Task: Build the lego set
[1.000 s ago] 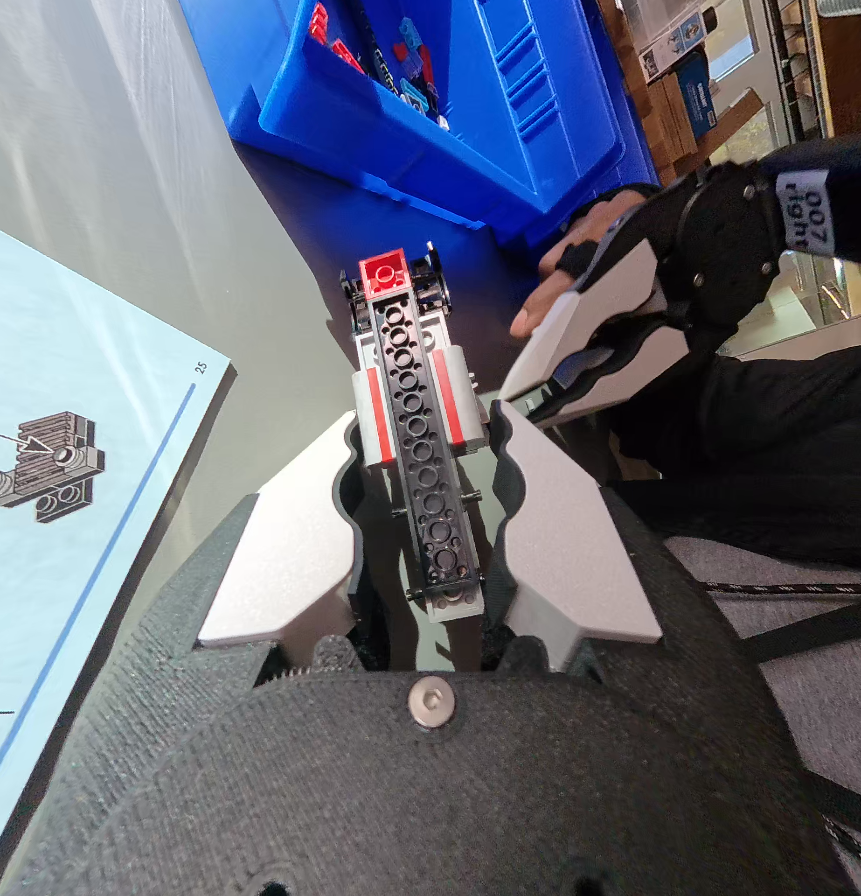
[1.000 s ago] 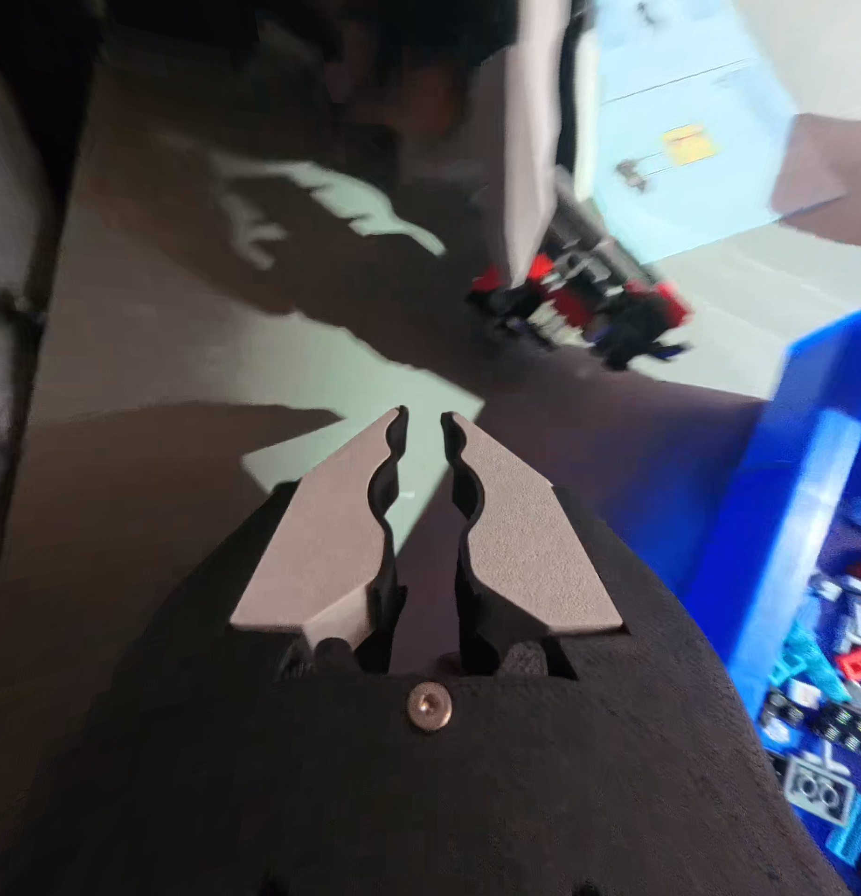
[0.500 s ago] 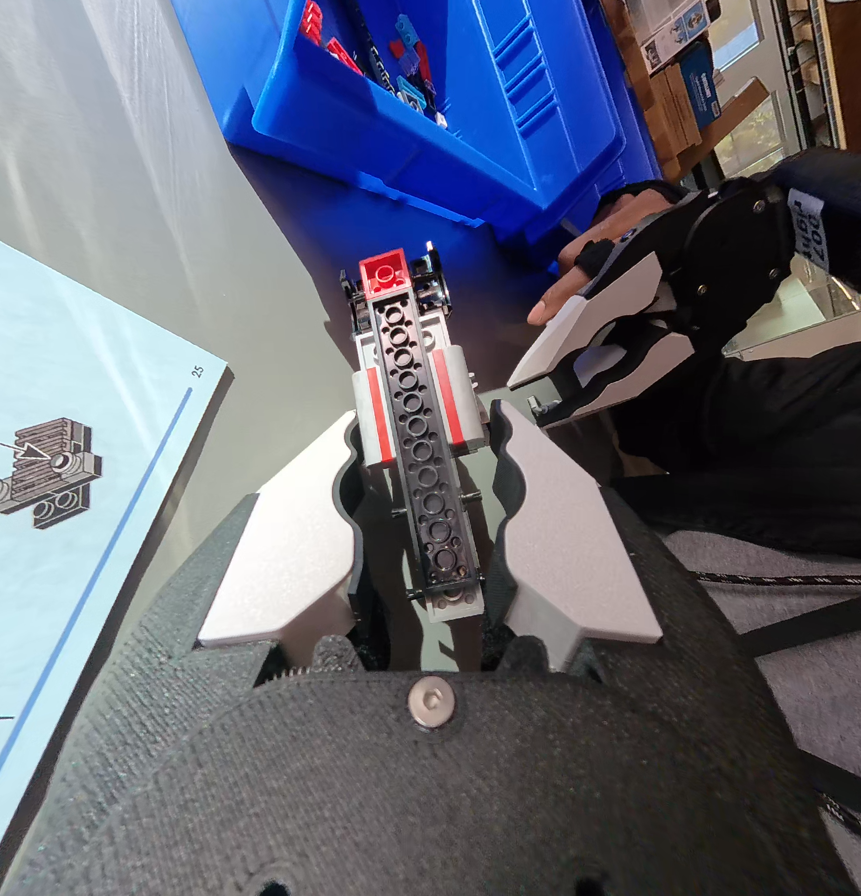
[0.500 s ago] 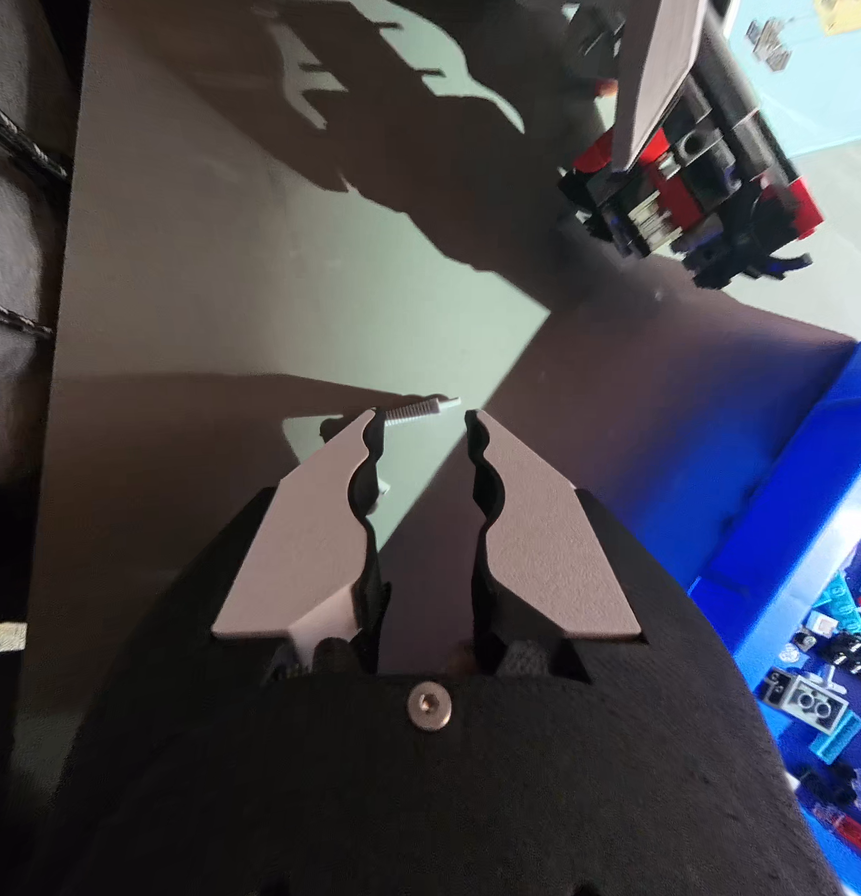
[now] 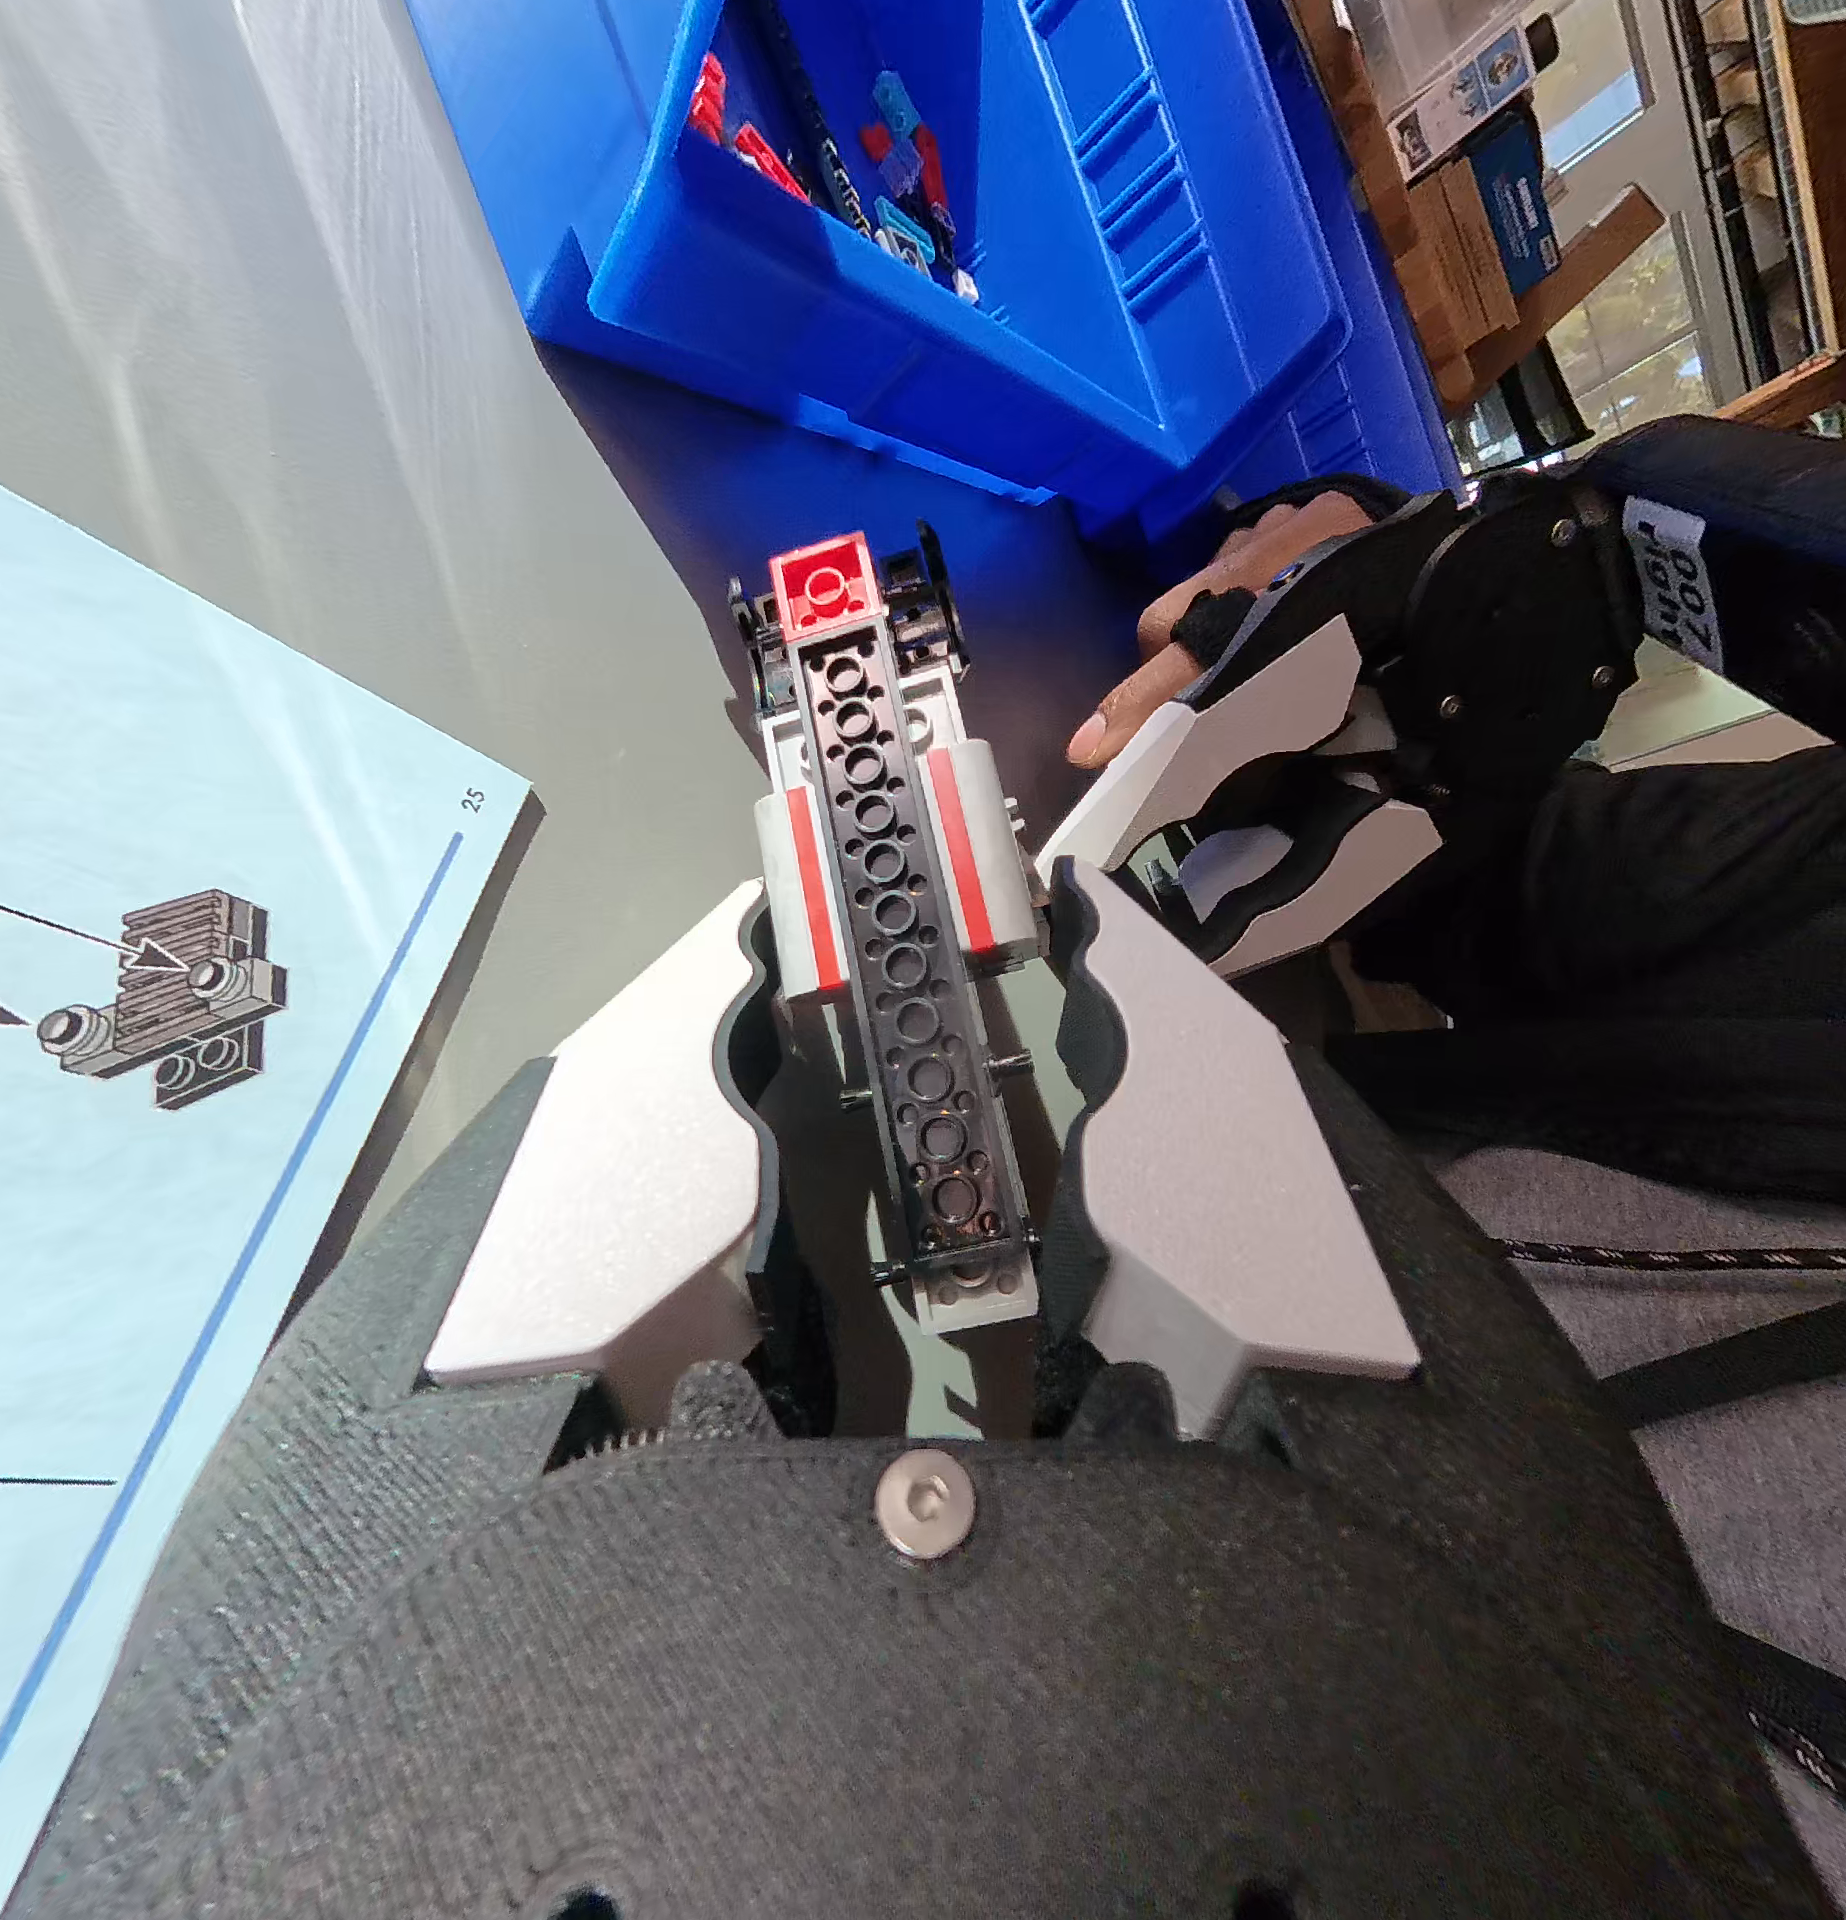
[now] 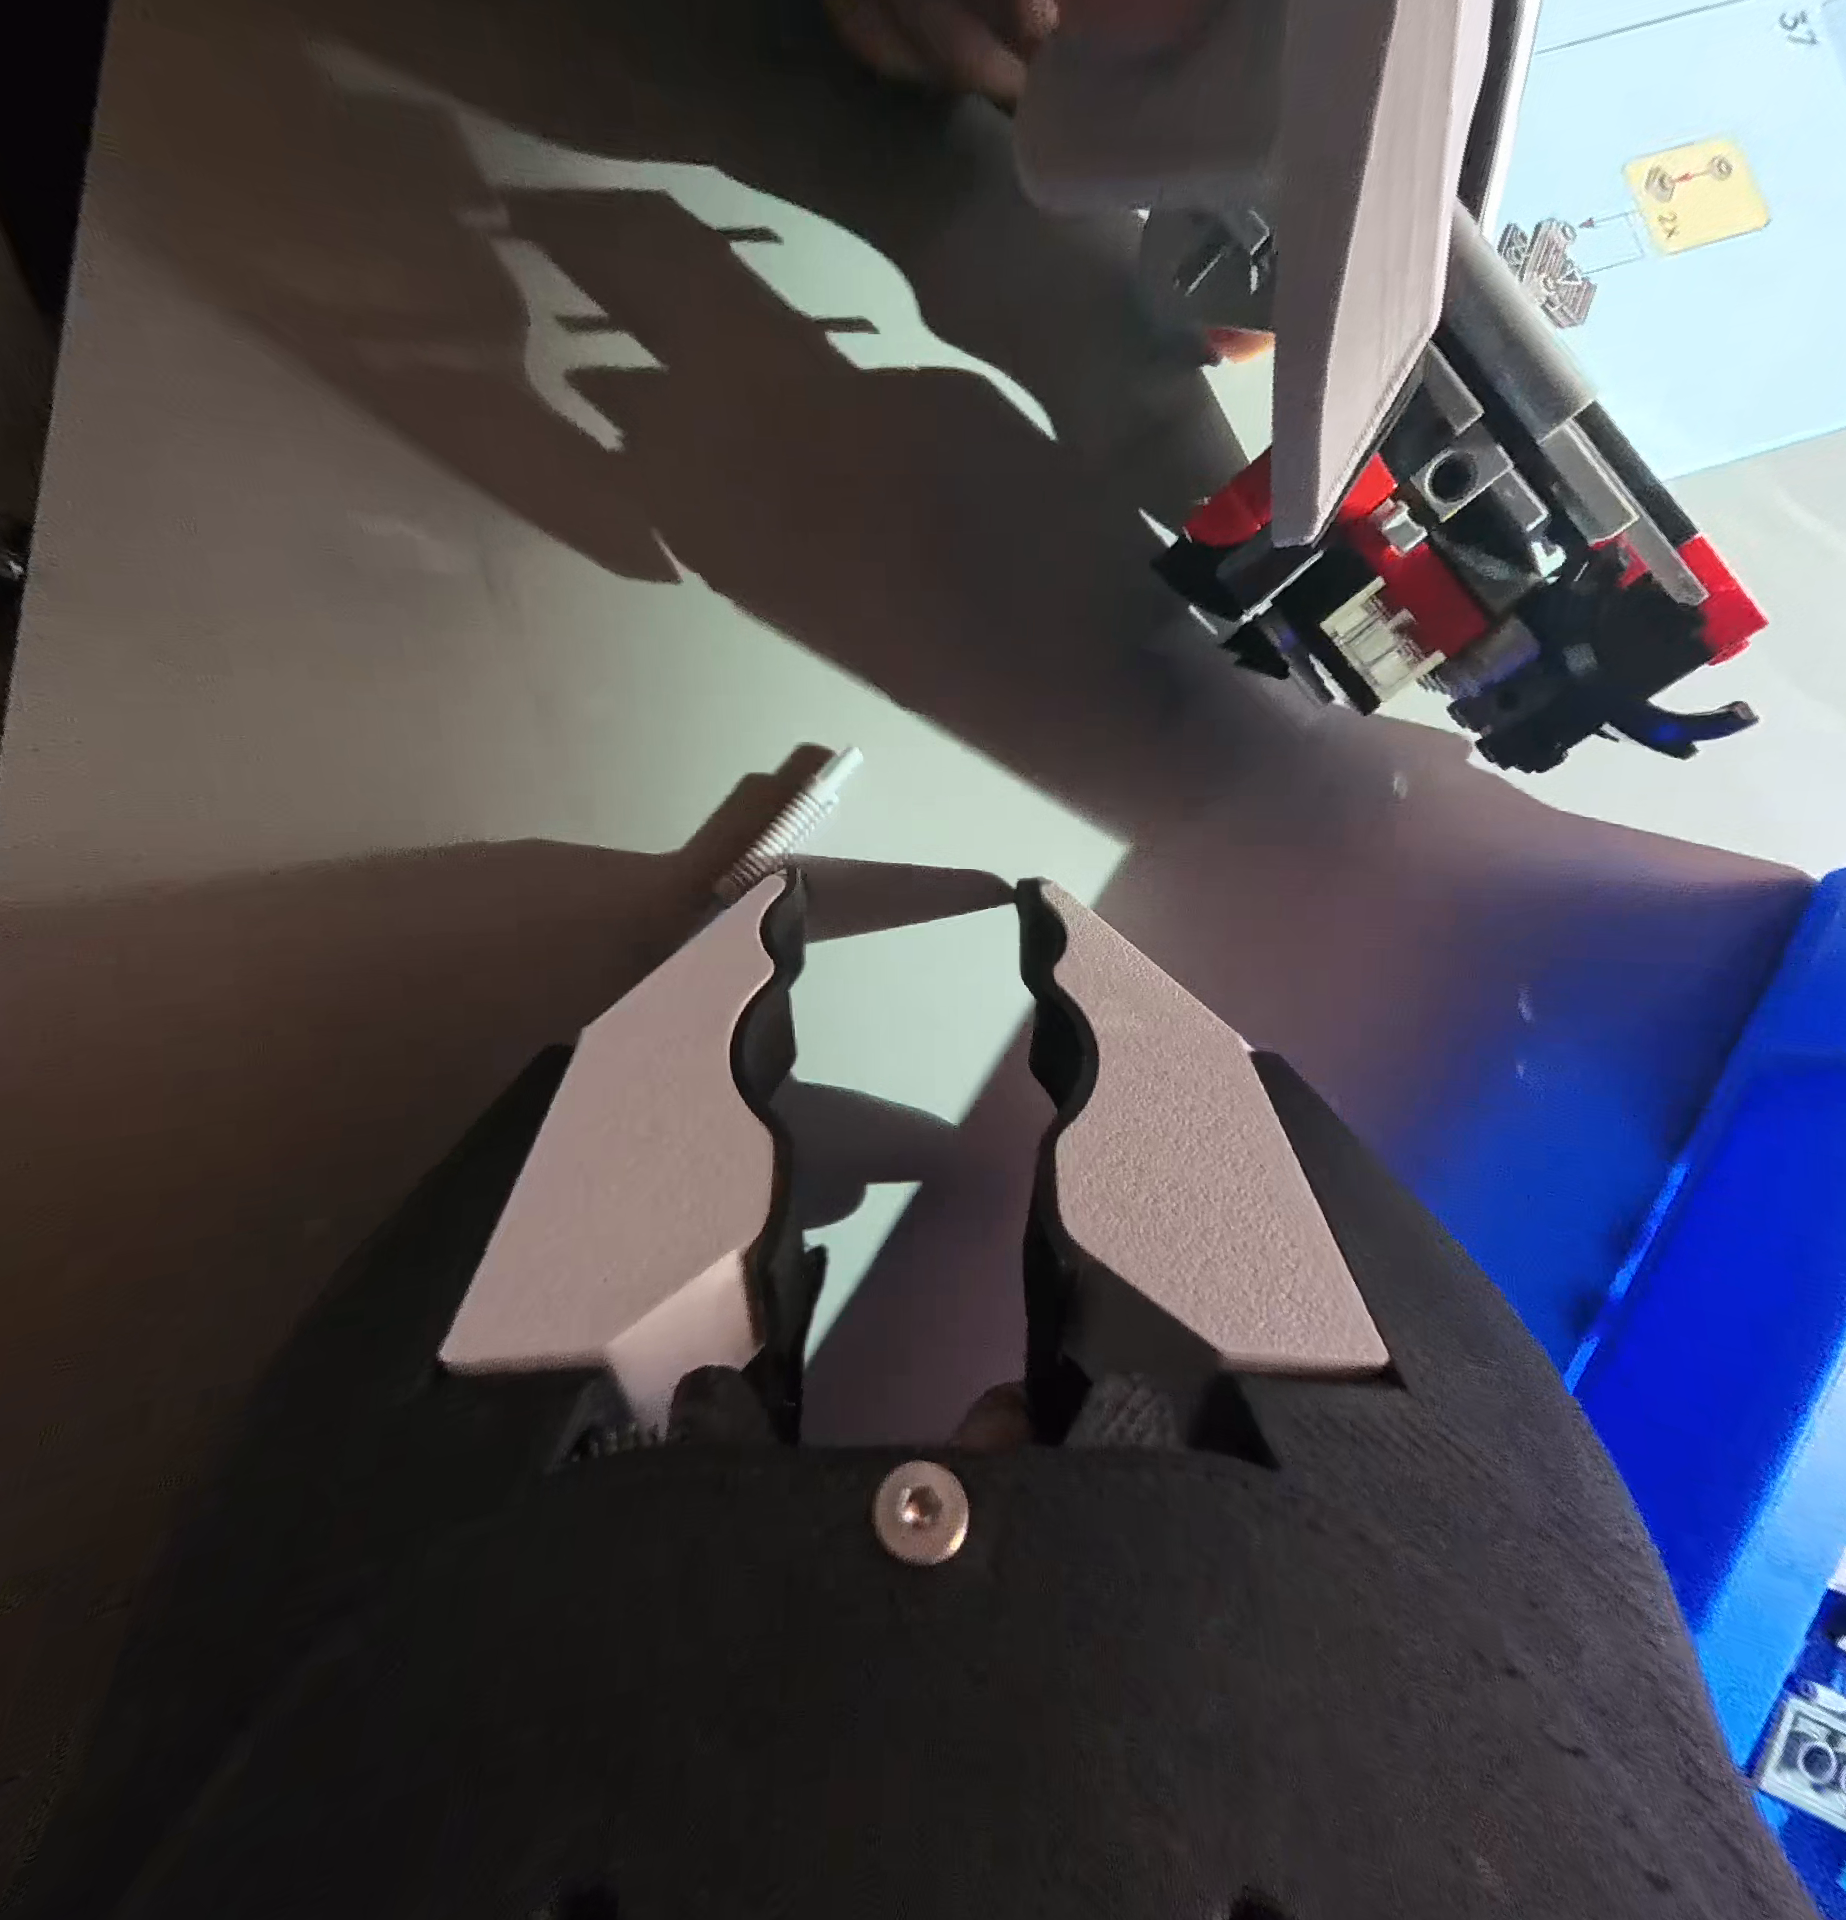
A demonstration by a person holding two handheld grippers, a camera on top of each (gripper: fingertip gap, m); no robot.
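Lego build [image 5: 898, 935] is partly done: long black studded plate on top, white side panels w/ red stripes, a red brick at the far end, black bits around the nose. It sits between the fingers of the left hand-held gripper [image 5: 908, 904], which looks closed on its sides and holds it above the grey surface [image 5: 275, 416], near the middle.

Right hand-held gripper [image 6: 903, 888] is partly open w/ nothing between its fingers, tips down by the surface. Just beside its left fingertip lies a small ribbed light-grey pin [image 6: 794, 816], not yet picked up; prob the next piece to go on.

Plenty left, I'd judge: loose parts remain in the blue bin [image 5: 898, 312] at the surface's far edge, and the instruction booklet [image 5: 119, 987] lies open at the left edge.
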